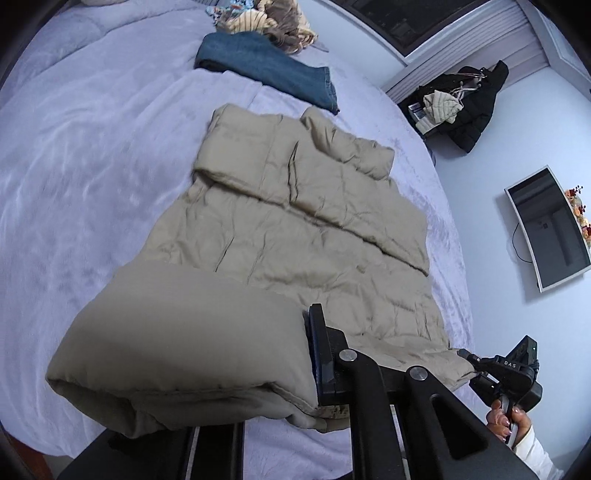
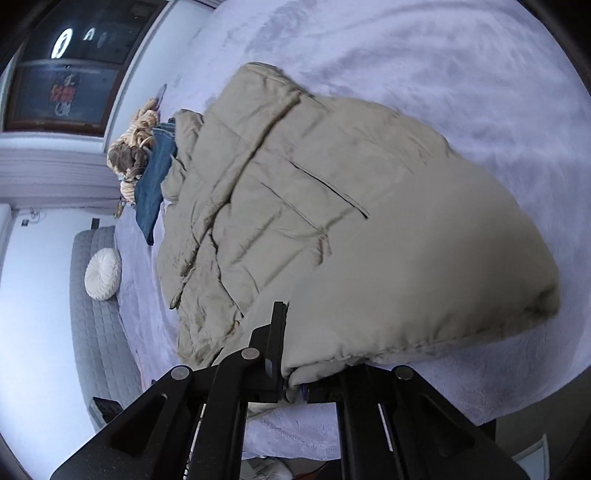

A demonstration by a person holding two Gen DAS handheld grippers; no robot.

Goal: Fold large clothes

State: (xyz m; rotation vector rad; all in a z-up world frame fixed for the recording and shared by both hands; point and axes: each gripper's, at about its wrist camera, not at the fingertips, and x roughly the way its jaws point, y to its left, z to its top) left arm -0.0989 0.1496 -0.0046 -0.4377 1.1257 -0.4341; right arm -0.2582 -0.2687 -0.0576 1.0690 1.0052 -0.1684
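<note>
A beige puffer jacket (image 1: 295, 221) (image 2: 314, 184) lies lengthwise on the lavender bed cover (image 1: 92, 166) (image 2: 443, 74), collar at the far end. Its near hem is lifted off the bed and bulges toward both cameras. My left gripper (image 1: 312, 373) is shut on one hem corner; only one black finger (image 1: 319, 343) shows, the other is hidden under the fabric. My right gripper (image 2: 293, 384) is shut on the opposite hem corner. In the left wrist view the right gripper (image 1: 474, 369) pinches the jacket's edge, with a person's hand (image 1: 506, 421) on its handle.
Folded blue jeans (image 1: 266, 70) (image 2: 151, 184) and a heap of striped and brown clothes (image 1: 266, 22) (image 2: 133, 155) lie beyond the collar. A dark coat (image 1: 476, 107) and a wall screen (image 1: 546, 229) are past the bed. A round white cushion (image 2: 103, 273) rests on a grey bench (image 2: 92, 325).
</note>
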